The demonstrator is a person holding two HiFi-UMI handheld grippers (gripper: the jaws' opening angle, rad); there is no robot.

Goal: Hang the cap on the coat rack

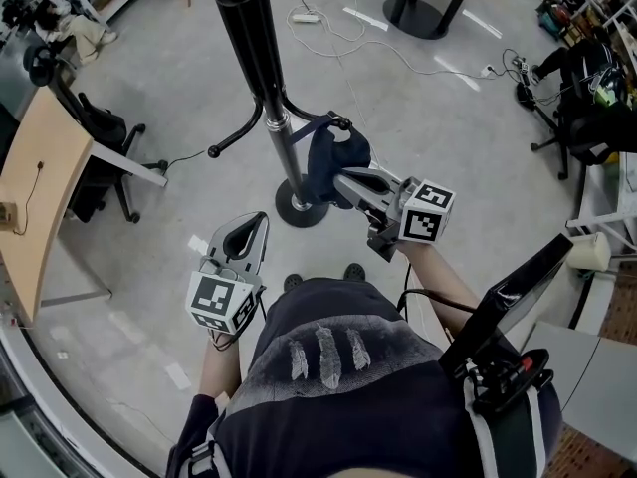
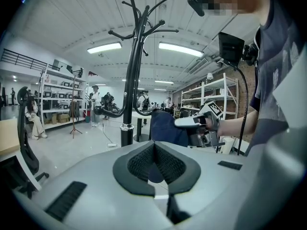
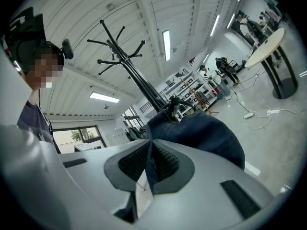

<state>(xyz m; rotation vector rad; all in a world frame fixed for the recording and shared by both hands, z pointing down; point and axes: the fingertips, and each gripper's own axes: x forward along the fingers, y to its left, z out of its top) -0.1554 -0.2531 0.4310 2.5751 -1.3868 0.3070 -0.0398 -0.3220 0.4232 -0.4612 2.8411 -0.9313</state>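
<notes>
While the right gripper (image 1: pixel 341 177) clamps the dark blue cloth cap (image 1: pixel 323 152) at the lower hook (image 1: pixel 341 121) of the black metal coat rack (image 1: pixel 254 48), the farther left gripper (image 1: pixel 255 223) rests closed, empty.

Grey smooth floor (image 1: pixel 179 88), glossy w/ light streaks. Coat-rack base (image 1: pixel 299 211), round & dark, stands on it approx mid-frame. White power strip (image 1: pixel 306 16) w/ cable lies beyond the base, near the dark pedestal foot (image 1: pixel 423 18) of a round table. At left: dark office chair (image 1: pixel 100 132) on castors, just beside a wood table (image 1: pixel 40 187). White tape mark (image 1: pixel 198 244) on floor near the base.
</notes>
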